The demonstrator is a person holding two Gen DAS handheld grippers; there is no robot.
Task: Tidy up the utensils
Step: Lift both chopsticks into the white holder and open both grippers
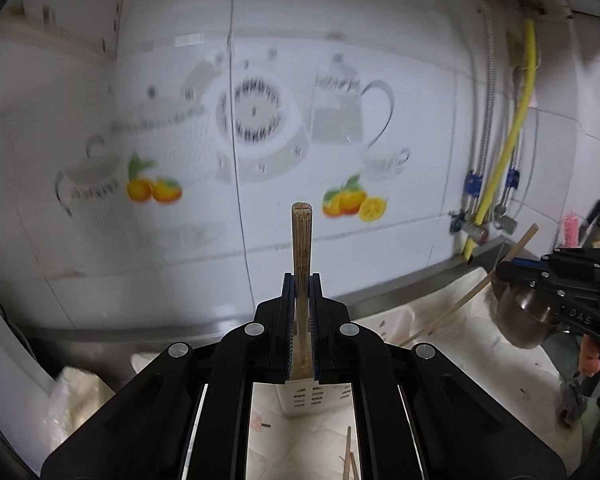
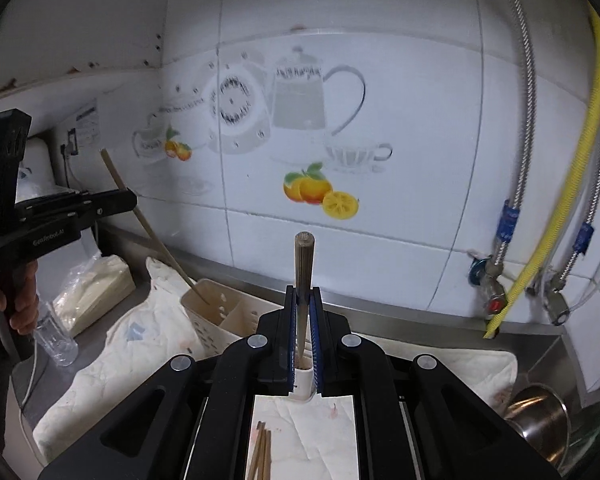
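Gripping one upright chopstick each, the left gripper and right gripper are hovering directly above the slotted holder, long axes pointing down into it.

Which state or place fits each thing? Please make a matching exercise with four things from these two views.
Things:
1. left gripper
2. right gripper
3. utensil holder
4. metal pot

States or places:
A. stands on the white cloth
B. shut on a light bamboo chopstick
C. sits at the far right edge
D. shut on a dark chopstick

Pairs: 1-B, 2-D, 3-A, 4-C
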